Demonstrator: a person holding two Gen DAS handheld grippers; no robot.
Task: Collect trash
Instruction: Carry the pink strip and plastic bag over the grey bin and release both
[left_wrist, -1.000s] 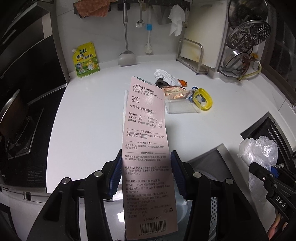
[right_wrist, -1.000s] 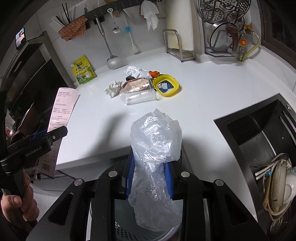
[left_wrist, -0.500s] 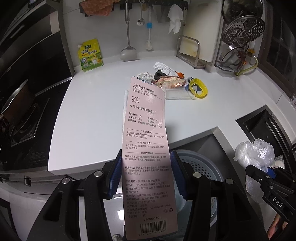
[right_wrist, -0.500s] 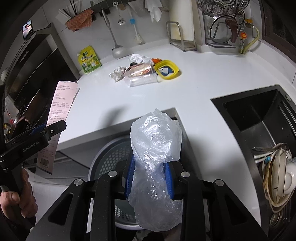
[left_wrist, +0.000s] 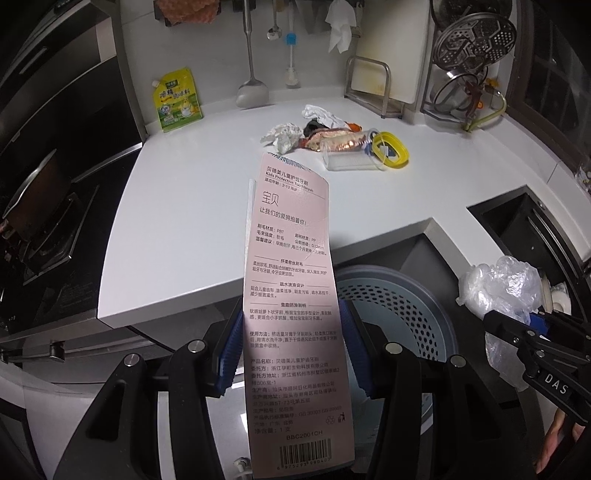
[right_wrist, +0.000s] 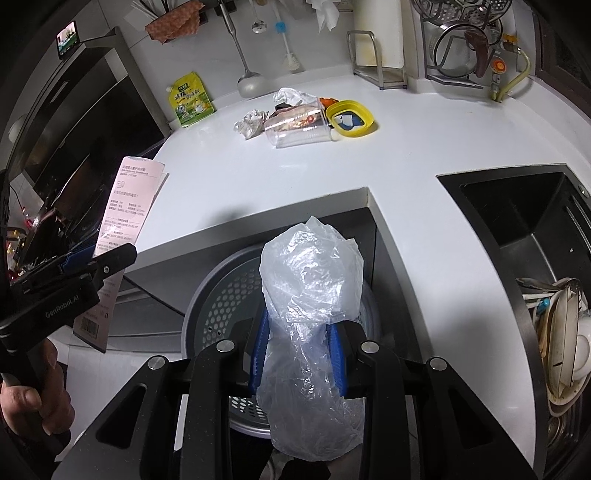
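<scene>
- A white countertop (right_wrist: 424, 155) wraps around a corner, with a cut-out notch in its front edge and a dark sink (right_wrist: 524, 221) sunk into its right side.
- Near the back wall lie a crumpled paper wad (right_wrist: 251, 122), a white tissue (right_wrist: 291, 96) and a clear plastic cup (right_wrist: 299, 131) on its side, close together.
- A yellow lid (right_wrist: 351, 119) rests just beside the cup.
- A green-yellow pouch (right_wrist: 190, 99) leans at the back left.
- A metal rack (right_wrist: 376, 62) stands at the rear.

Perforated bin (left_wrist: 399, 314) half hidden behind pink card (left_wrist: 291, 295).
</scene>
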